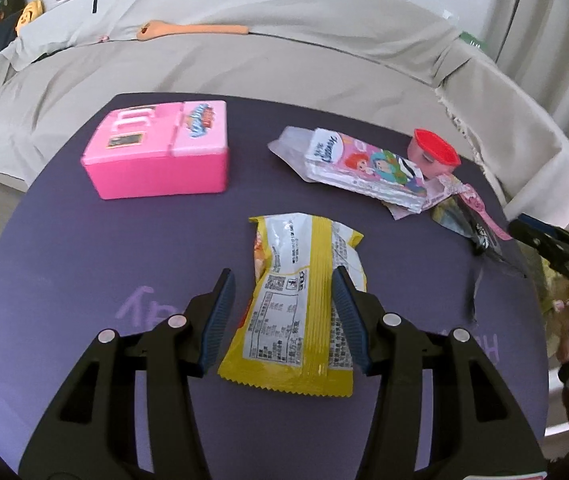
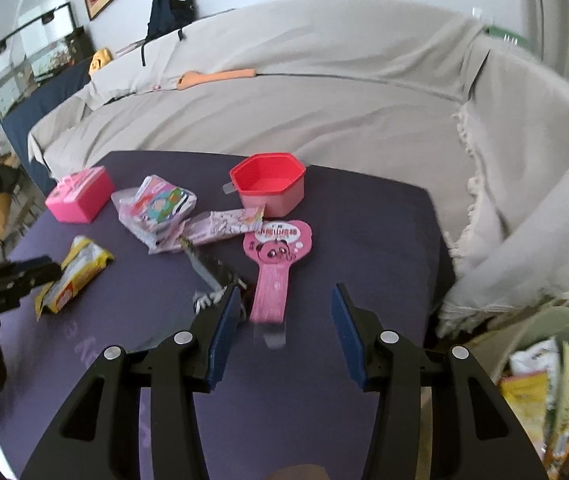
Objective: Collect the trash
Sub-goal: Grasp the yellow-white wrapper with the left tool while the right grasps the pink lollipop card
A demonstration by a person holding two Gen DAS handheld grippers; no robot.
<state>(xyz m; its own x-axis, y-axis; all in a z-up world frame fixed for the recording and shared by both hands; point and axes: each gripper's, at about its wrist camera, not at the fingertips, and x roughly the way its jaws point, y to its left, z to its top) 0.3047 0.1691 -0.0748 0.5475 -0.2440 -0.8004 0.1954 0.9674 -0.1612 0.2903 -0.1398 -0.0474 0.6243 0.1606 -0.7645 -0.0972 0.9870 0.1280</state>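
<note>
A yellow snack wrapper (image 1: 304, 300) lies flat on the purple table (image 1: 84, 248). My left gripper (image 1: 283, 278) is open, its fingers either side of the wrapper's near half. The wrapper also shows in the right wrist view (image 2: 72, 276), with the left gripper (image 2: 50, 270) over it. My right gripper (image 2: 286, 294) is open and empty above the stem of a pink paddle-shaped wrapper (image 2: 274, 264). A dark wrapper (image 2: 212, 272) lies by its left finger. A cartoon-printed packet (image 2: 156, 204) and a pink printed wrapper (image 2: 220, 226) lie farther back.
A pink toy box (image 1: 160, 152) stands at the table's far left. A red-rimmed pink cup (image 2: 270, 184) stands at the back. A sofa under a beige cover (image 2: 284, 100) wraps around the table. A bin holding wrappers (image 2: 544, 384) sits at the table's right.
</note>
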